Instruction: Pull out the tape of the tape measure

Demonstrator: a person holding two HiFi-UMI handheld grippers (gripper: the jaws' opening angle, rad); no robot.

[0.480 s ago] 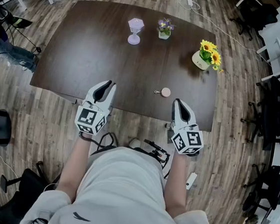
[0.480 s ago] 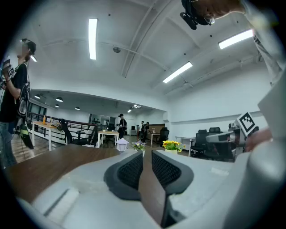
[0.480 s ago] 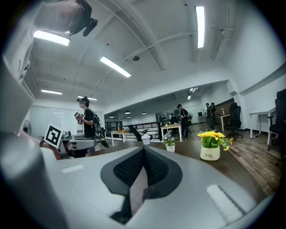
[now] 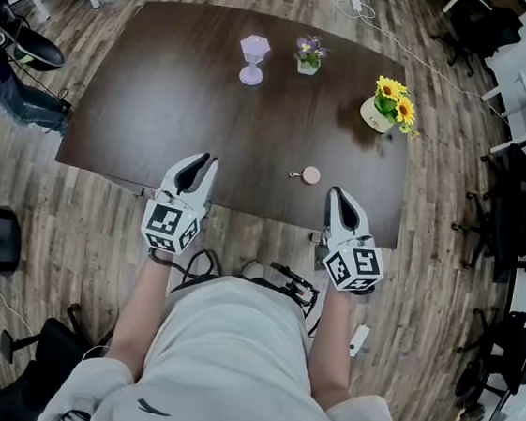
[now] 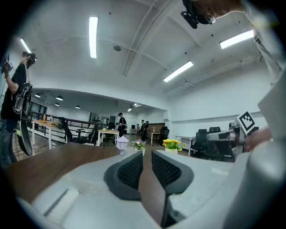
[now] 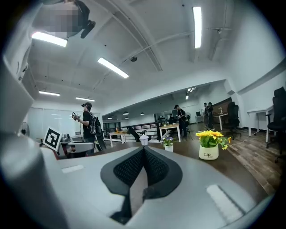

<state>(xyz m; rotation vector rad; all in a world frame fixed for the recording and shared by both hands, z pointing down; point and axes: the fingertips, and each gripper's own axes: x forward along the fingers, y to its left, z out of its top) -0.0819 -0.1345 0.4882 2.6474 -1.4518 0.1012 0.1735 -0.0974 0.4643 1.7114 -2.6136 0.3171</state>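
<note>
Both grippers hang at the near edge of the dark table (image 4: 162, 99), neither holding anything. Left gripper (image 4: 202, 158) has its jaws slightly apart with nothing between them; right gripper (image 4: 334, 192) is pinched closed on nothing. The little pink tape measure (image 4: 311, 173), I think with its tab poking left, lies between them, nearer the right one.

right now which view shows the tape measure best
The head view: the small pink tape measure lies in plain sight on the table, near its front edge. Neither gripper view shows it; both look across the table past their own jaws.
</note>
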